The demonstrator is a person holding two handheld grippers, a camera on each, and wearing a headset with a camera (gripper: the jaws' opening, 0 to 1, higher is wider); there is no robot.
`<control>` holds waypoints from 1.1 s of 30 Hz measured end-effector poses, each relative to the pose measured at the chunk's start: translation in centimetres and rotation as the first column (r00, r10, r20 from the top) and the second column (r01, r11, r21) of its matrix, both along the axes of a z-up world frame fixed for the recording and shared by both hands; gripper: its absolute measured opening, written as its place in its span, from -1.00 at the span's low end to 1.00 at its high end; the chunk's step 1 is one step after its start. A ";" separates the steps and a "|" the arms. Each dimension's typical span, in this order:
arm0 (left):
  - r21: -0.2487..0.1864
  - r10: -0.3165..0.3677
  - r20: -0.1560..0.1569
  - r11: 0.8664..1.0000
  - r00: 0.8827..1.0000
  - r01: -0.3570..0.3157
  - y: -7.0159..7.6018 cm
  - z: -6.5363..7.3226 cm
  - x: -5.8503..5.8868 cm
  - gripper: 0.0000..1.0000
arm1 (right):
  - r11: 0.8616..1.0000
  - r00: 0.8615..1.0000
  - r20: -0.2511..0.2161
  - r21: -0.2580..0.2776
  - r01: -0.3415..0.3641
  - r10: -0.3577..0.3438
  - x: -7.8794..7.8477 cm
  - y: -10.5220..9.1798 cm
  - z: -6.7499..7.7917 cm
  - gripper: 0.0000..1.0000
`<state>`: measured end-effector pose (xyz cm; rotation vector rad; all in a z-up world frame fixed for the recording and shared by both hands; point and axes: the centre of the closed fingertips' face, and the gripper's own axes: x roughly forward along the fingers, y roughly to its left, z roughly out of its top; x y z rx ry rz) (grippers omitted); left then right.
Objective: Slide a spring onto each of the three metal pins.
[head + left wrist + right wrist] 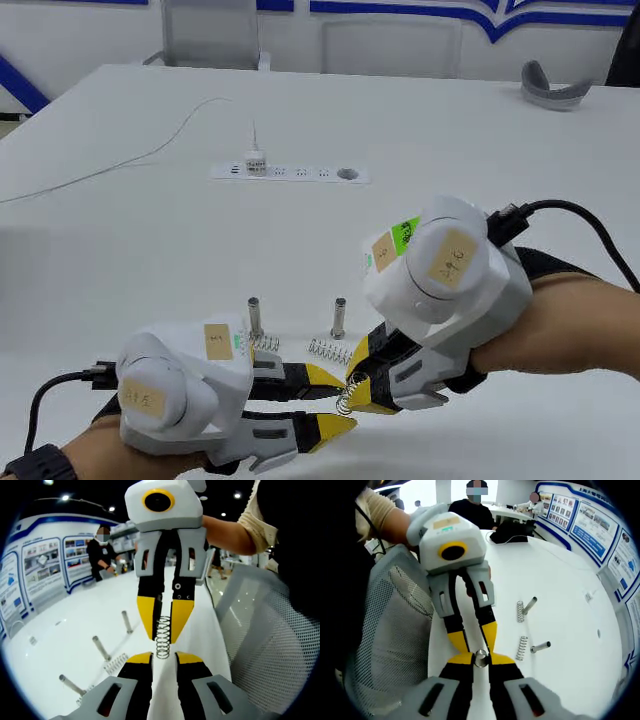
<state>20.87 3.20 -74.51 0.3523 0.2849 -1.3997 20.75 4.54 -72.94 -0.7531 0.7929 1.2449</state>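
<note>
Head view: white desk (pixel 120 260) with an inset power strip (pixel 290 172), adapter (pixel 255 160) plugged in, thin cable (pixel 130 160) running to upper left. White wall with blue stripes along the top edge. Left pin (pixel 255 315) and right pin (pixel 339 318) stand upright mid-frame, with loose spring A (pixel 266 343) and loose spring B (pixel 328 350) lying at their bases. Right gripper (pixel 480 659) jaws are clamped on the held spring (pixel 162 635), lower centre. Left gripper (pixel 163 659) jaws are apart, tips close around the spring's free end. Left gripper view: third pin (pixel 70 684) lower left, display boards (pixel 30 572) on the left wall, mesh chair (pixel 270 640) at right.
</note>
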 end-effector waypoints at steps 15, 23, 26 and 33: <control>-0.032 0.104 -0.040 0.994 0.994 -0.105 2.1 0.2 1.5 -0.41 | 0.999 0.999 0.003 -0.012 0.050 -0.050 0.8 -2.0 0.5 -0.76; -0.040 0.155 -0.061 0.987 0.986 -0.157 3.3 0.0 2.1 -0.30 | 0.997 0.997 0.005 -0.018 0.077 -0.077 1.5 -3.1 0.8 -0.76; -0.047 0.173 -0.069 0.983 0.983 -0.176 3.7 0.0 2.3 -0.24 | 0.996 0.996 0.010 -0.020 0.090 -0.089 1.8 -3.6 1.1 -0.76; -0.056 0.205 -0.077 0.976 0.976 -0.210 4.3 0.0 2.7 -0.15 | 0.993 0.994 0.014 -0.029 0.112 -0.112 2.3 -4.6 1.4 -0.76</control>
